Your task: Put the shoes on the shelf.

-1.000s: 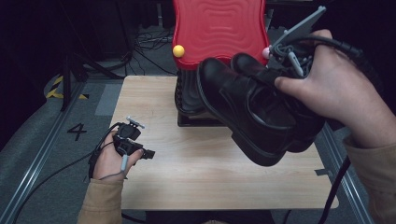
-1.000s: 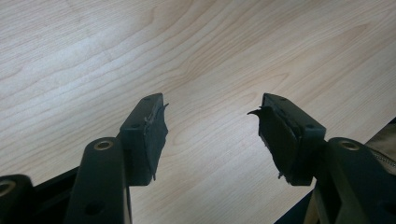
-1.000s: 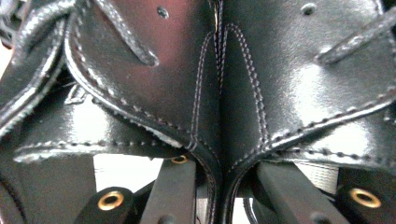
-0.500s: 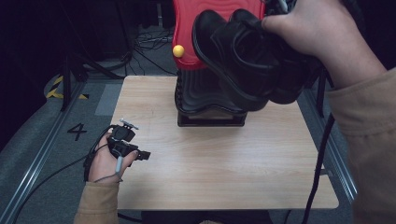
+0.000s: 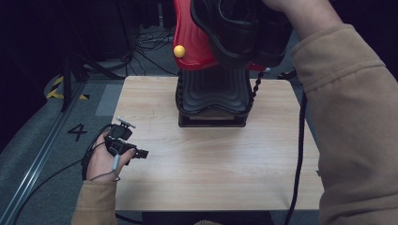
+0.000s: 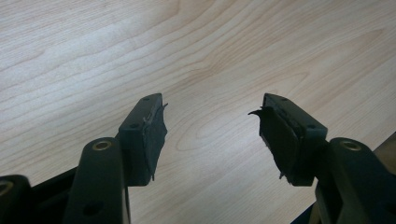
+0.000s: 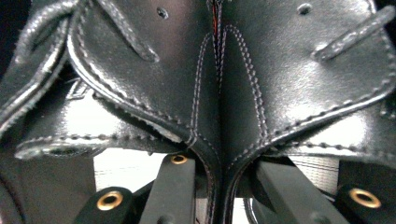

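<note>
Wooden table (image 5: 211, 178) is seen with a red-and-black stand (image 5: 212, 89) set at its far edge, likely the rack meant for the footwear. Black leather shoes (image 5: 239, 28) are held high above the stand, in front of its red top, pinched together at the heel seams by the right gripper (image 7: 219, 186), jaws clamped, probably so both go as one load. Glossy leather, white stitching noted. Left gripper (image 6: 212, 135) is parked low over the table, jaws apart, nothing between.

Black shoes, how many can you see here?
2. The black shoes hang together over the red and black stand at the table's far edge, carried by the right gripper, whose jaws pinch both heels where they meet. Nothing suggests more hidden.
</note>
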Motion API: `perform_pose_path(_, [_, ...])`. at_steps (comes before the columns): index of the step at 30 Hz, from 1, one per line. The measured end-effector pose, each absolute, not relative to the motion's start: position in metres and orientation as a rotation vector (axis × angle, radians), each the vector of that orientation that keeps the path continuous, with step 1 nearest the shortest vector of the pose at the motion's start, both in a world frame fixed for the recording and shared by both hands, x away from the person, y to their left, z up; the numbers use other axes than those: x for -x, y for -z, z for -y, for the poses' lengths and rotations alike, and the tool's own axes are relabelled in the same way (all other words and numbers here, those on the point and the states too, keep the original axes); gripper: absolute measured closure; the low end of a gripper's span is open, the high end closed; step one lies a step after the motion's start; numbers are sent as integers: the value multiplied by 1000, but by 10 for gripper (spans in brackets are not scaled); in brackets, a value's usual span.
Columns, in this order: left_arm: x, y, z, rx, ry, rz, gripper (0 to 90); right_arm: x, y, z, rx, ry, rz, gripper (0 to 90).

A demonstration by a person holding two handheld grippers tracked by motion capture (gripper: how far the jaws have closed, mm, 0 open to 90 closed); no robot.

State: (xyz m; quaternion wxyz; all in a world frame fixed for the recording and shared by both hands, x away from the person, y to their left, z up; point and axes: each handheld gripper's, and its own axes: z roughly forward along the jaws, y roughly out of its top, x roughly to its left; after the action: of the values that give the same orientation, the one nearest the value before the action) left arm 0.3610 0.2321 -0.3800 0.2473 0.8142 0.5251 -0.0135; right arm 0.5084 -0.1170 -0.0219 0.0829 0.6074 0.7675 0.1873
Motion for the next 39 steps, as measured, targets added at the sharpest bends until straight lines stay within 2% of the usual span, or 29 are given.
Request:
perform_pose_path(20, [-365, 380, -252, -2178, 61, -1429, 399, -563, 22, 77, -1837, -689, -2097, 817])
perform_pose_path(39, [-362, 377, -249, -2176, 54, -1411, 397, -575, 55, 63, -1846, -716, -1992, 813])
